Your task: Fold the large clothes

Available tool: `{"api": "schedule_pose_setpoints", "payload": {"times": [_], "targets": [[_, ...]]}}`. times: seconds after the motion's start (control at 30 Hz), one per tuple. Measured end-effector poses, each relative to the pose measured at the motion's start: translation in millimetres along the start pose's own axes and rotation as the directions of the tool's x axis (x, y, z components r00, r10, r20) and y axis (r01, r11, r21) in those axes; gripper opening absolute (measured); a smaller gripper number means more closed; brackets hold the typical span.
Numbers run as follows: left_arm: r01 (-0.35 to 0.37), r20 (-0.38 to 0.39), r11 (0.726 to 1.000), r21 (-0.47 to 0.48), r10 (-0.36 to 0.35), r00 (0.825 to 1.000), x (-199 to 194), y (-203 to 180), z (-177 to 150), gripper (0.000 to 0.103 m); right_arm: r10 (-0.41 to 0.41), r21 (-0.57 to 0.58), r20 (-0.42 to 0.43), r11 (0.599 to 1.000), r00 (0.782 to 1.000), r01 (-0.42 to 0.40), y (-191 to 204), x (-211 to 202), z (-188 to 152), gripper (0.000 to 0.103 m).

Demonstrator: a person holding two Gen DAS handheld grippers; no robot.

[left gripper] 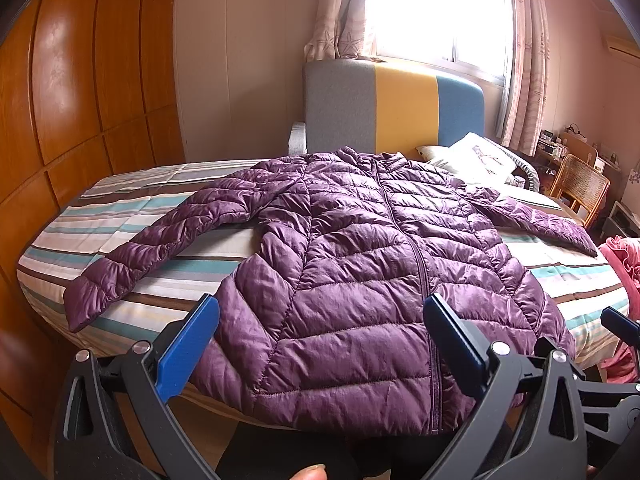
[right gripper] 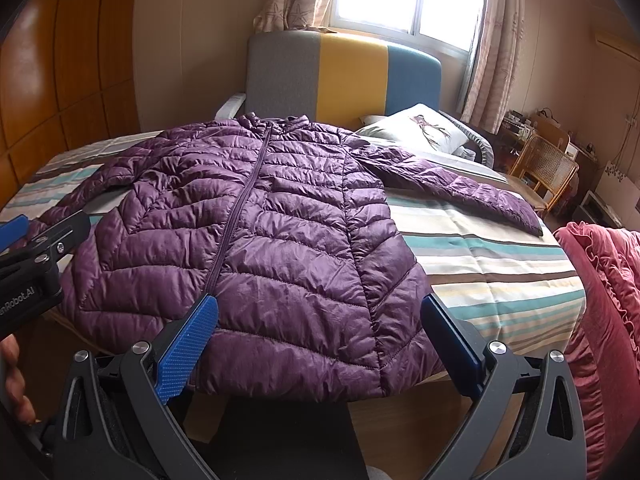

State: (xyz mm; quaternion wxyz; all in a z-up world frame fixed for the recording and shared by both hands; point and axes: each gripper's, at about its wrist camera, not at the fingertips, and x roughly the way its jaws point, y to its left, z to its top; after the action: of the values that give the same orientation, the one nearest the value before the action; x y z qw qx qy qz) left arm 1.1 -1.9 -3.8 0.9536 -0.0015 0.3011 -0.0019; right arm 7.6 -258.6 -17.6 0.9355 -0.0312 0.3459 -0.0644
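Left wrist view: jacket [left gripper: 352,264] flat on bed [left gripper: 132,216], sleeves out at 9 and 3 o'clock, left gripper [left gripper: 320,344] and right gripper [right gripper: 320,344] both spread, empty above hem; folding unstarted, probably sleeve pinch next.

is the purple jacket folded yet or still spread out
Spread out. The purple jacket lies flat on the striped bed, zipped, both sleeves out sideways, hem overhanging the near edge.

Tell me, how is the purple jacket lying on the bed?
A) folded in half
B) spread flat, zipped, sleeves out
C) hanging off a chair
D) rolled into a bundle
B: the purple jacket lies flat on the striped bed, zipper closed, both sleeves stretched sideways.
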Motion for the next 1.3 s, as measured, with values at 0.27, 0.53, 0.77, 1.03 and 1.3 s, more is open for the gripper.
{"api": "schedule_pose_setpoints", "payload": {"times": [0.27, 0.53, 0.77, 1.03, 1.3], "targets": [[0.000, -0.001, 1.000, -0.001, 0.000, 1.000, 0.1, 0.1, 0.2, 0.101, 0.000, -0.001, -0.002, 1.000, 1.000, 0.000, 0.3, 0.8, -0.4, 0.100], [-0.002, -0.003, 1.000, -0.003, 0.002, 1.000, 0.6, 0.5, -0.9, 0.101, -0.006, -0.010, 0.000, 1.000, 1.000, 0.006, 0.8, 0.7, -2.2, 0.100], [-0.003, -0.009, 1.000, -0.007, 0.003, 1.000, 1.3, 1.0, -2.8, 0.101, -0.014, -0.021, -0.001, 1.000, 1.000, 0.014, 1.8, -0.3, 0.1, 0.100], [-0.006, -0.016, 1.000, -0.013, 0.006, 1.000, 2.2, 0.9, -4.2, 0.101, -0.020, -0.024, -0.002, 1.000, 1.000, 0.020, 2.0, -0.4, 0.4, 0.100], [-0.005, -0.018, 1.000, -0.015, 0.005, 1.000, 2.6, 1.2, -4.6, 0.101, -0.019, -0.021, -0.007, 1.000, 1.000, 0.019, 0.7, 1.0, 0.6, 0.100]]}}
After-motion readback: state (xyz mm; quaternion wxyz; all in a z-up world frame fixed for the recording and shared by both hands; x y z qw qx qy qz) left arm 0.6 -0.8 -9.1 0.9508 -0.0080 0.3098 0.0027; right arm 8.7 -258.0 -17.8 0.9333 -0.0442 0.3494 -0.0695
